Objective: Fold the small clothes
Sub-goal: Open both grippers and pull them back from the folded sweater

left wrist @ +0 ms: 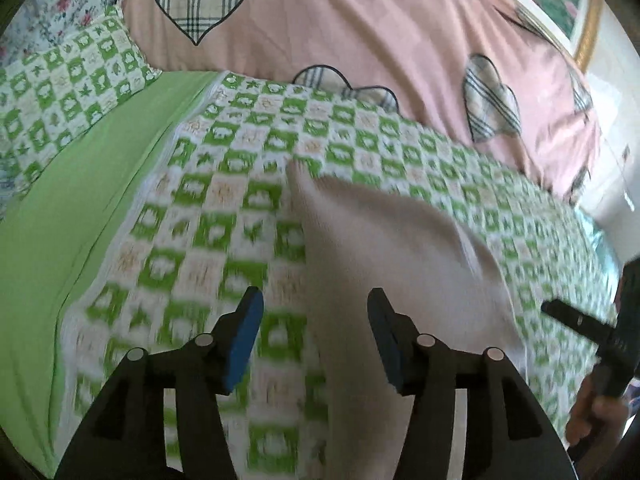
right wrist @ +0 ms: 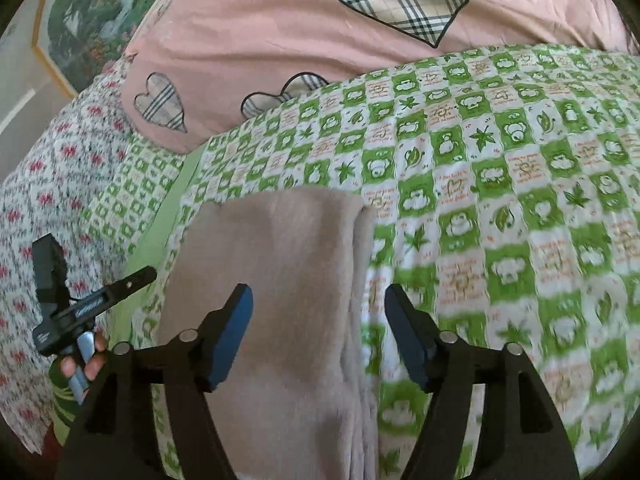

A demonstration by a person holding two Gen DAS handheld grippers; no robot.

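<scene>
A pale pink garment (left wrist: 380, 256) lies folded in a long strip on the green and white checked bed sheet (left wrist: 224, 184). My left gripper (left wrist: 316, 340) is open and empty, hovering over the garment's near left edge. In the right wrist view the same garment (right wrist: 280, 280) lies under my right gripper (right wrist: 320, 336), which is open and empty above its right folded edge. The right gripper also shows at the right edge of the left wrist view (left wrist: 588, 328); the left gripper shows at the left of the right wrist view (right wrist: 80, 304).
A pink duvet with plaid hearts (left wrist: 360, 40) is piled at the back of the bed. A checked pillow (left wrist: 68, 88) lies at the far left. A framed picture (right wrist: 88, 20) hangs on the wall. A floral sheet (right wrist: 48, 200) covers the bed's side.
</scene>
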